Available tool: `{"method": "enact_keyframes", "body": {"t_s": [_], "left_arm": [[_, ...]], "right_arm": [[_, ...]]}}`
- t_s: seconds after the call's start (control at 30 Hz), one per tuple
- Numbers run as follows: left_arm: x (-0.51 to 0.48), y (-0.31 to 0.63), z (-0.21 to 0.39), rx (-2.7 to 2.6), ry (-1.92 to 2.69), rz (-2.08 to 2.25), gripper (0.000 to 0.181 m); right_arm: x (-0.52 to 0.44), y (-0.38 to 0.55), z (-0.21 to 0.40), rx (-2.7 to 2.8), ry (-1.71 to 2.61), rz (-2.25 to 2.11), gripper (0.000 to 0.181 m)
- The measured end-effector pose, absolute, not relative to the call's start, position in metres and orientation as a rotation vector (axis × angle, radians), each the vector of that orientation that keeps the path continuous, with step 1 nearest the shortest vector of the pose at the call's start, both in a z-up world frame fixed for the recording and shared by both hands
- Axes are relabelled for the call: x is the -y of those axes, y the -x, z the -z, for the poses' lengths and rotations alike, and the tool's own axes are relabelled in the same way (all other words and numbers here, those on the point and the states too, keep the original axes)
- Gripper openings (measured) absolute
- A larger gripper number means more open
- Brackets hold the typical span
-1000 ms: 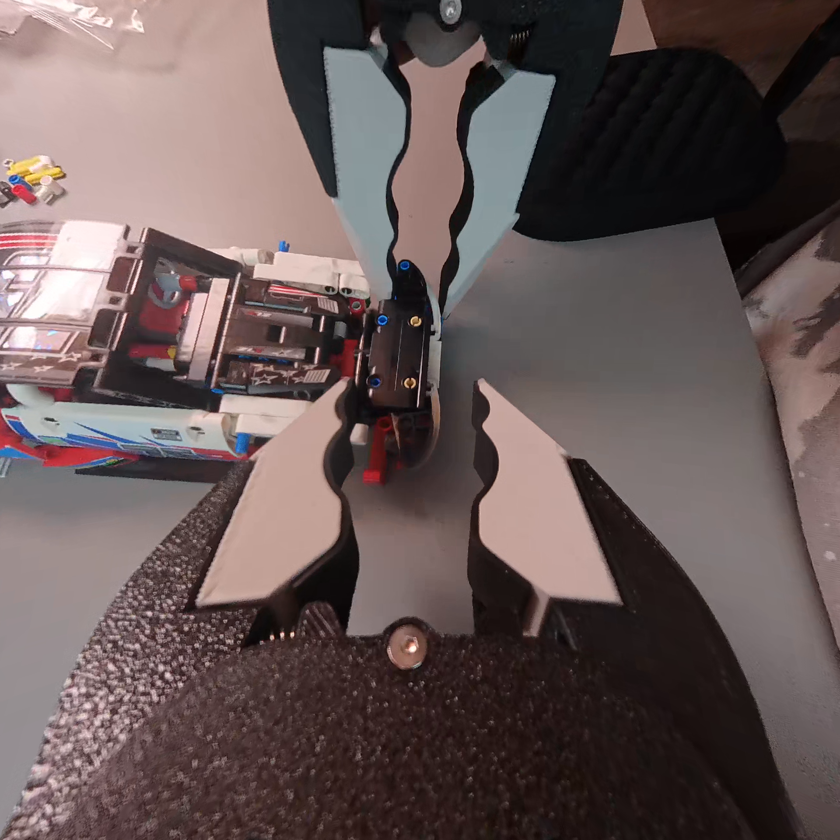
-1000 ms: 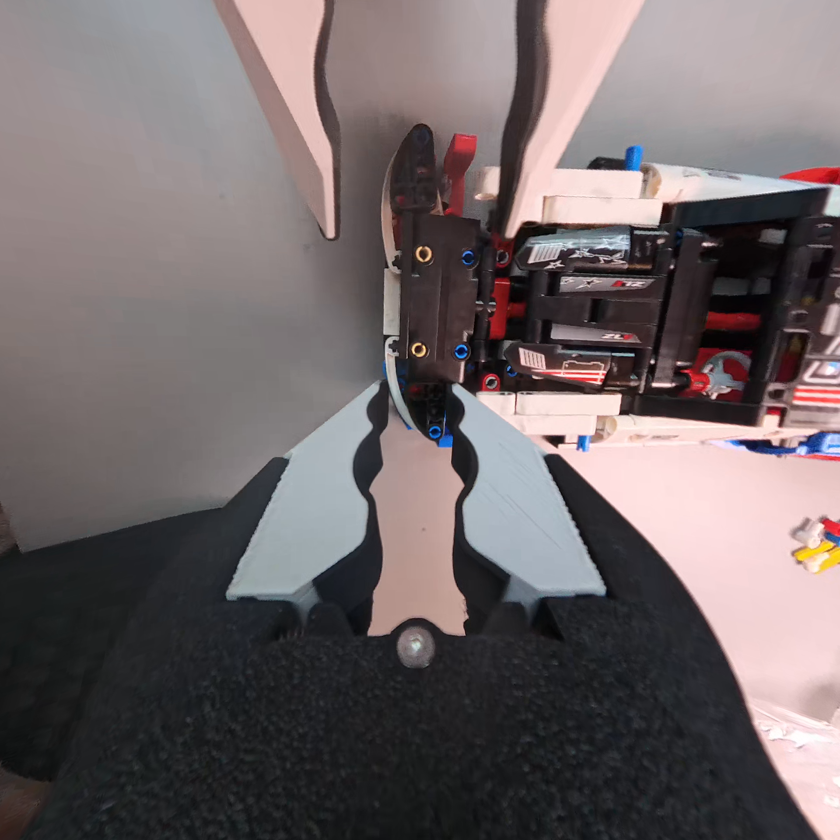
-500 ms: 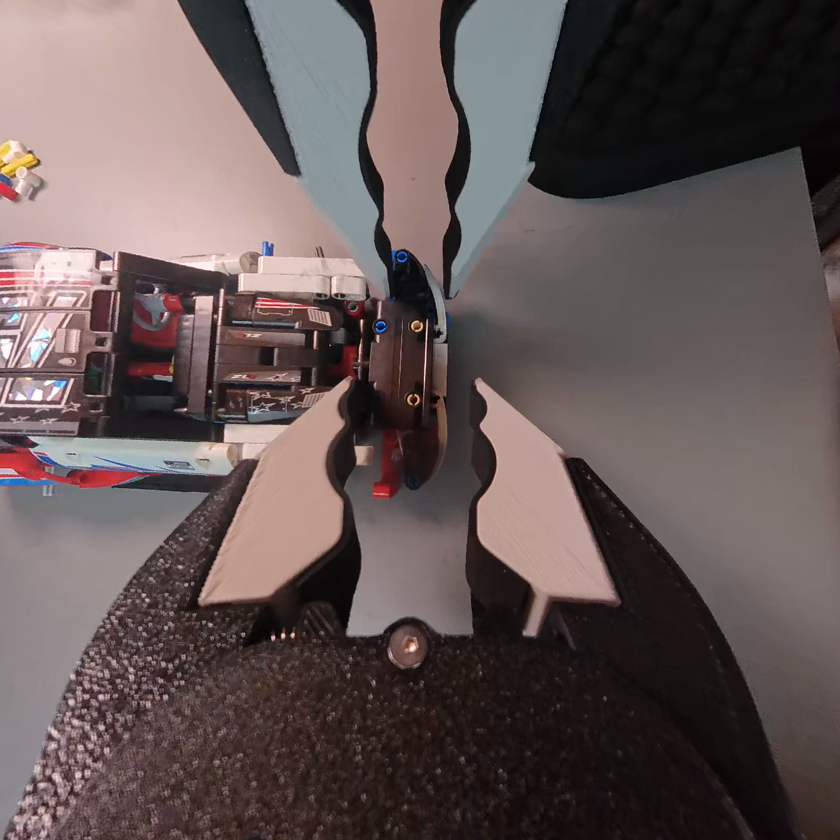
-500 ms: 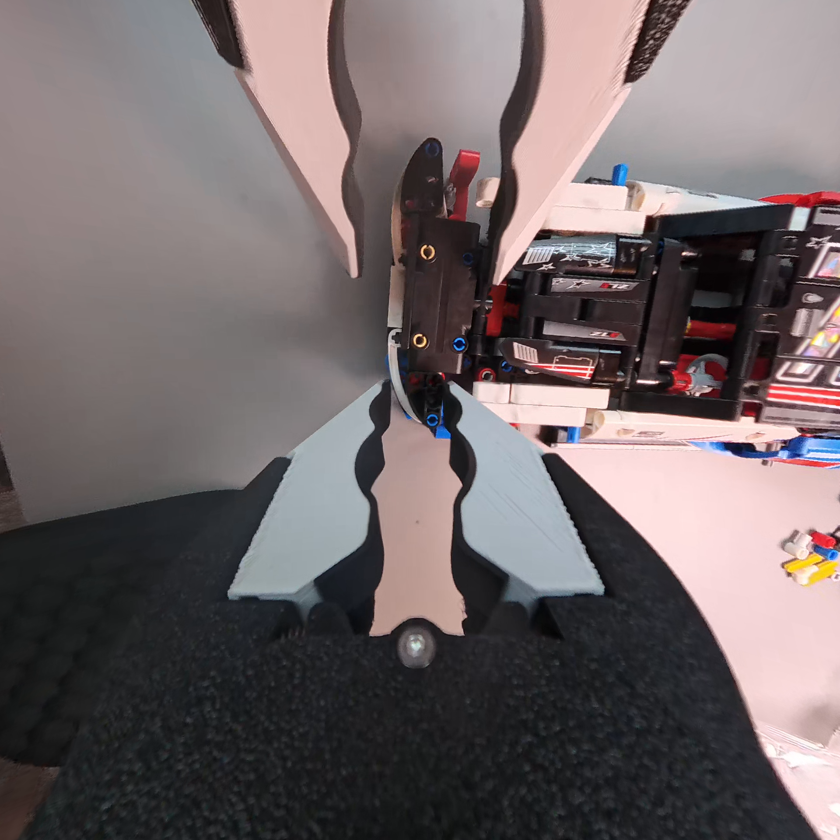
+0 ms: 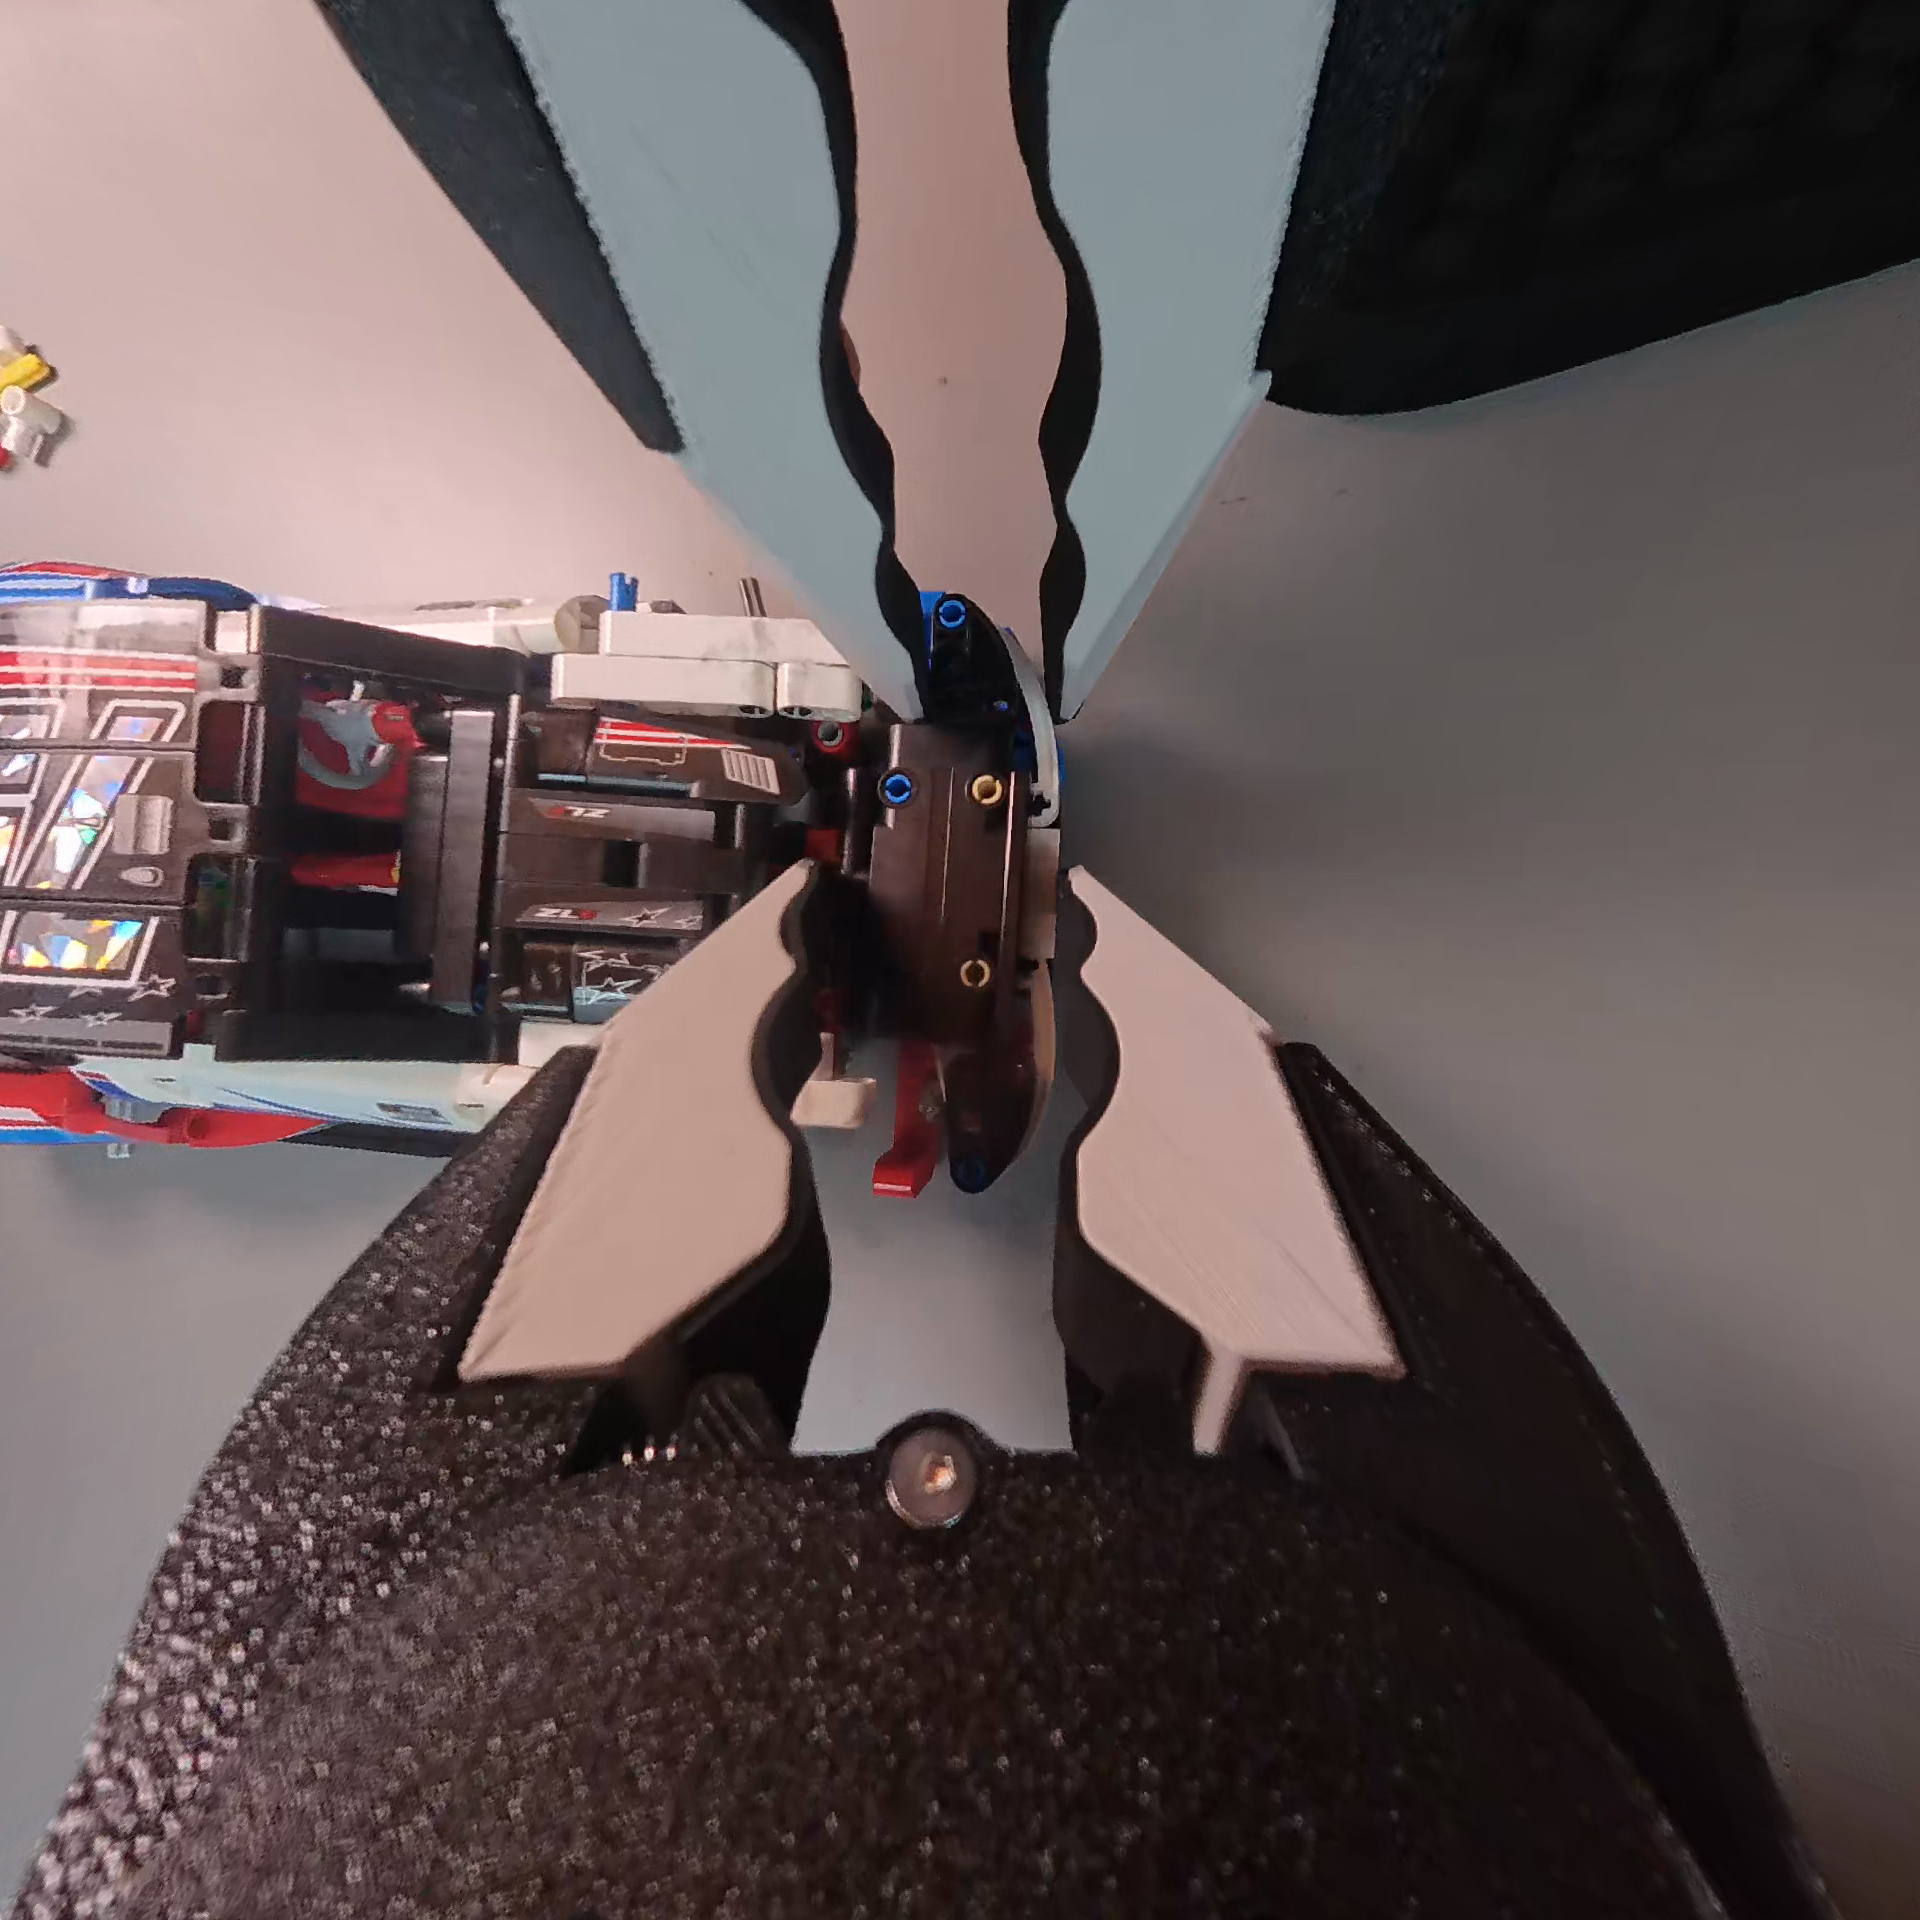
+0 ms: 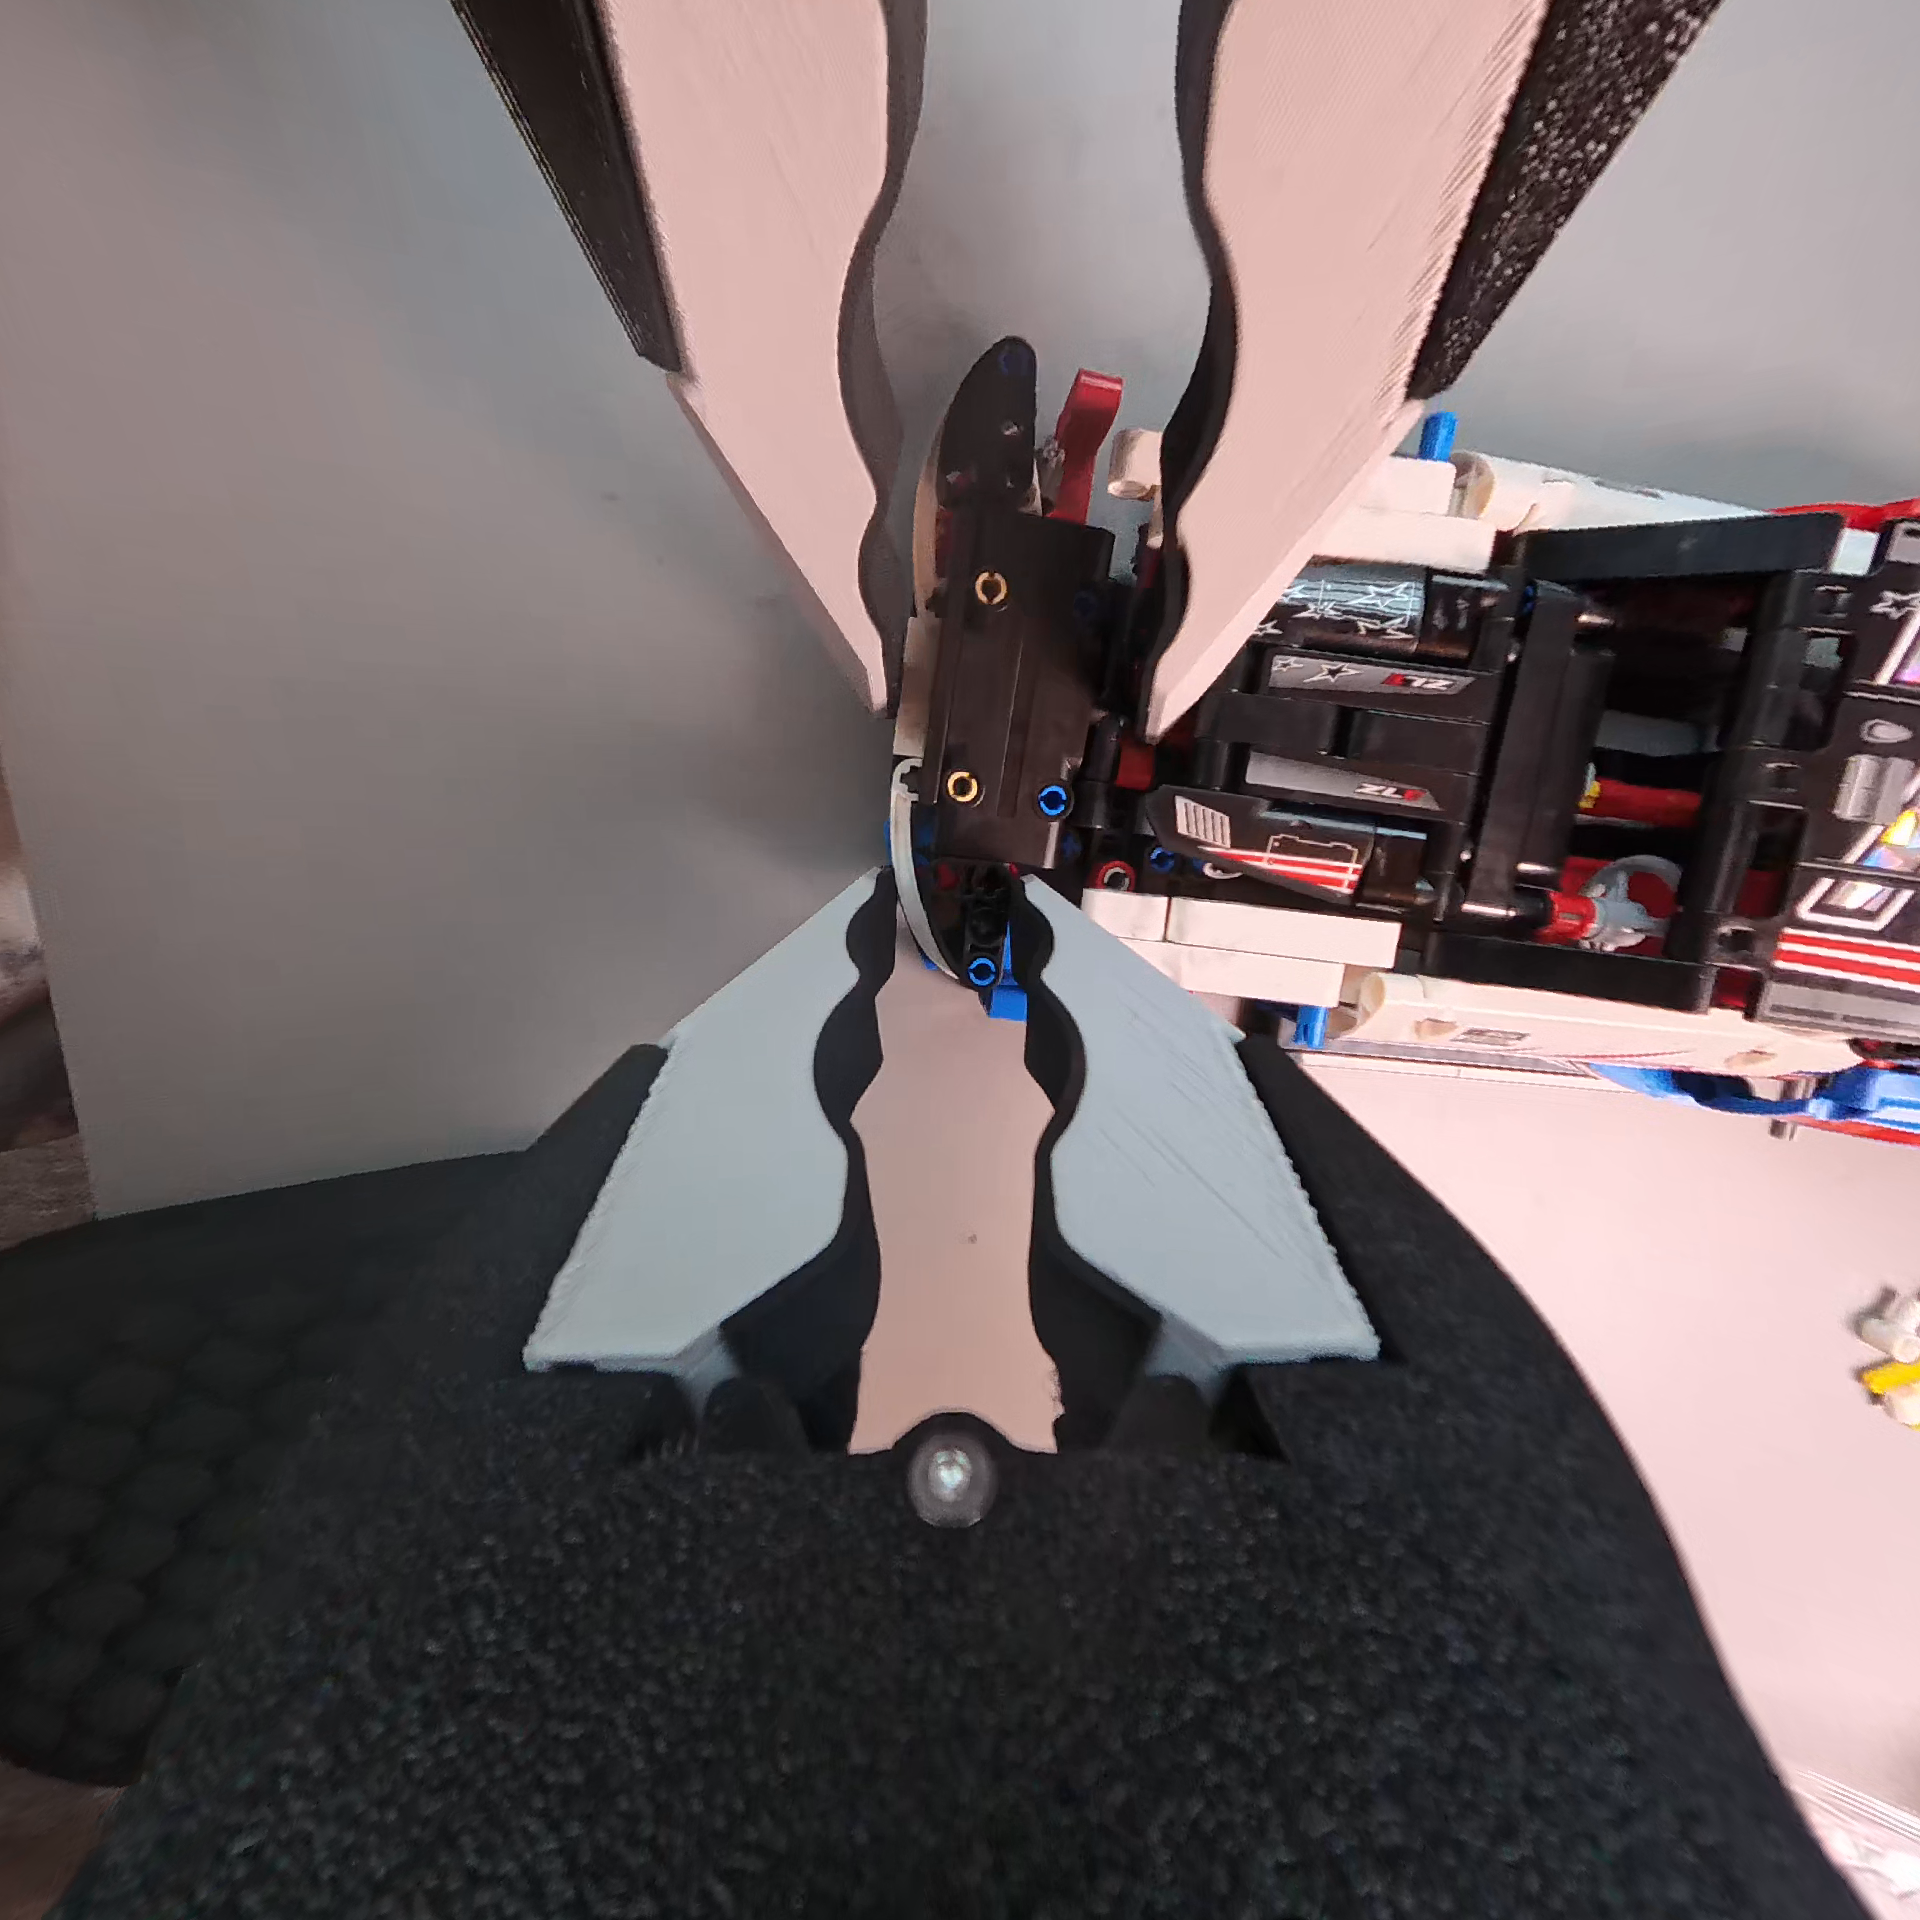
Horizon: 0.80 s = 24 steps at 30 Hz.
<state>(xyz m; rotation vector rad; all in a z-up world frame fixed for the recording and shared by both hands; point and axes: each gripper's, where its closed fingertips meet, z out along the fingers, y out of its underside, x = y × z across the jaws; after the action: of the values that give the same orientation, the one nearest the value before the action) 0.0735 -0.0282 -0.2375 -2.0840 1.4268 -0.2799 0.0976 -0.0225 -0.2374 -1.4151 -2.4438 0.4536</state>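
A toy brick race car (image 5: 343,862) in black, white, red and blue lies on the grey table (image 5: 1507,831). A black end panel (image 5: 951,894) with blue and gold pins stands at its right end. My left gripper (image 5: 940,883) is open, with its pale fingers on either side of this panel. My right gripper (image 6: 961,904), with light-blue fingers, is shut on the panel's near tip (image 6: 982,935). The right gripper comes in from the top of the left wrist view (image 5: 982,707). The left gripper comes in from the top of the right wrist view (image 6: 1018,717). The car (image 6: 1507,790) stretches to the right there.
Small loose bricks (image 5: 26,400) lie on the table beyond the car; they also show in the right wrist view (image 6: 1891,1351). A black chair seat (image 5: 1610,208) sits past the table edge, also seen low left in the right wrist view (image 6: 156,1455). Left and right tips are no more than a few centimetres apart.
My left gripper has moved forward, so the black end panel now sits between its open fingers. The right gripper has kept its grip on the panel's tip.
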Motion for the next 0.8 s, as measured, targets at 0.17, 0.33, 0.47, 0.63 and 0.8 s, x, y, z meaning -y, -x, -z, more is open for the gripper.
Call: {"method": "enact_keyframes", "body": {"t_s": [0.17, 0.33, 0.47, 0.63, 0.8], "left_arm": [[0.028, -0.073, 0.237, -1.413, 2.072, 0.317, 0.042], [0.029, -0.073, 0.238, -1.423, 2.080, 0.317, 0.042], [0.030, -0.073, 0.238, -1.428, 2.075, 0.319, 0.042], [0.030, -0.074, 0.237, -1.429, 2.068, 0.332, 0.041], [0.030, -0.074, 0.236, -1.410, 2.066, 0.377, 0.041]], "right_arm": [[0.023, -0.097, 0.238, 2.400, 1.454, -0.527, 0.020], [0.023, -0.096, 0.236, 2.423, 1.415, -0.506, 0.018], [0.025, -0.096, 0.233, 2.446, 1.403, -0.494, 0.017], [0.026, -0.098, 0.224, 2.463, 1.399, -0.472, 0.016], [0.025, -0.096, 0.229, 2.453, 1.425, -0.474, 0.019]]}}
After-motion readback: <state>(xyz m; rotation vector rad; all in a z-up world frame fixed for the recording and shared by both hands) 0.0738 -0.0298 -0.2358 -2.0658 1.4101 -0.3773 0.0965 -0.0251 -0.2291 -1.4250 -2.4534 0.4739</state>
